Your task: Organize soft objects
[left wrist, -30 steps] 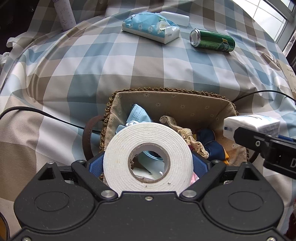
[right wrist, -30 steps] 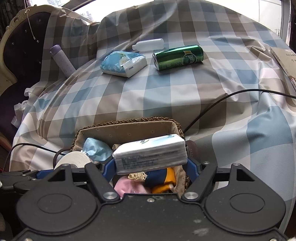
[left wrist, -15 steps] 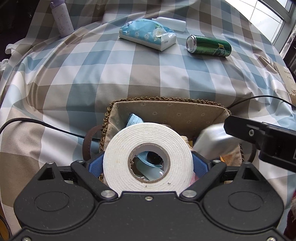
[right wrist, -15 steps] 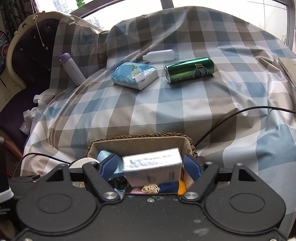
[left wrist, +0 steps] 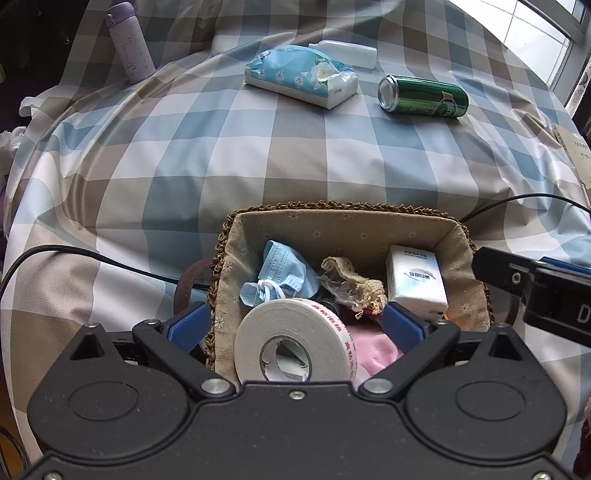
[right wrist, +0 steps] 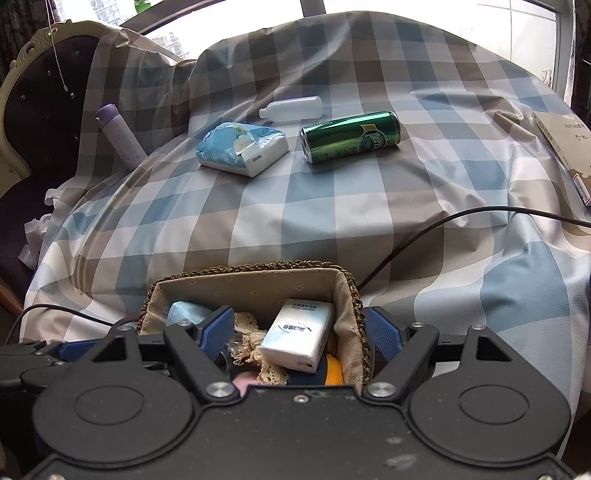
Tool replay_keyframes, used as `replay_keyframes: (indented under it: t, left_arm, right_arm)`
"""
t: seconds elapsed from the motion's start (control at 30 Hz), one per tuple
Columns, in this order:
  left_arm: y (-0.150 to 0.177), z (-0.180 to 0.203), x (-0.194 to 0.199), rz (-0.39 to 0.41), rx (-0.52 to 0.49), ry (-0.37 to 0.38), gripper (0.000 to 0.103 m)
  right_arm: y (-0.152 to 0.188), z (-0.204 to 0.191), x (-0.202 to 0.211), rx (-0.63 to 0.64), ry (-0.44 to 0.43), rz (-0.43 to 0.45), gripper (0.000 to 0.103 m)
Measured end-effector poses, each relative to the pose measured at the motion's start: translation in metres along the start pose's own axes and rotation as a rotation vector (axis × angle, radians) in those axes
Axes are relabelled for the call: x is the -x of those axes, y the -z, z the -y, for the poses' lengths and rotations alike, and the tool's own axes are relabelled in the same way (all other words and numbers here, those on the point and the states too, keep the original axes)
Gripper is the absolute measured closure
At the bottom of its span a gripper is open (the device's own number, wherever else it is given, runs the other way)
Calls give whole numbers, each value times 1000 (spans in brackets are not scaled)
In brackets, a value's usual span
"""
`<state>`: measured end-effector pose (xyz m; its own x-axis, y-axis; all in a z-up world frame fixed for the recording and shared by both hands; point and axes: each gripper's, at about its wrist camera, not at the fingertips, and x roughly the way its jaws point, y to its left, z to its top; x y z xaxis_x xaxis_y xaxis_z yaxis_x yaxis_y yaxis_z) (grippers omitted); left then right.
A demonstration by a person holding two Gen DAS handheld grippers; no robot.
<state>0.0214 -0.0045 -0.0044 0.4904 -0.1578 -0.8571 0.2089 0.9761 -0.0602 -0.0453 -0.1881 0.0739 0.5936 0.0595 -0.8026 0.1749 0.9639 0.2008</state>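
While tilted down, both tools (gaping), basket (left wrist: 343, 218)

This is a lived-in home, most likely a sitting or dining corner by a bright window (right wrist: 258, 7). A soft blue, beige and white checked cloth (right wrist: 332, 206) is draped over the table and over a carved cream armchair with dark buttoned upholstery (right wrist: 33, 110). Household odds and ends lie about: an opened tissue pack (left wrist: 301, 75), a green drink can (left wrist: 423, 96), a lilac flask (left wrist: 130, 42), and a fabric-lined woven basket (left wrist: 332, 221).
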Motion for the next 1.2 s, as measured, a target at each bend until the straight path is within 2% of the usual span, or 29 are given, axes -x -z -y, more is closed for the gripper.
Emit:
replay_keyframes:
  t: [0.17,0.53,0.87,1.0,1.2]
  left_arm:
    - [4,1,-1,-9,1,-27,5]
    - [14,-1,3,-43,21,-39,4]
    - [25,1,7,-80,8,-58,4]
    - [27,0,6,-105,19,-40,4]
    - [29,2,4,-132,19,-45,4]
  right_arm:
    - [4,3,-1,7,29,-7,20]
    - [15,9,1,11,60,-38,0]
    - [26,12,8,20,89,-75,0]
    - [27,11,4,34,98,-158,0]
    - [35,11,3,31,106,-186,0]
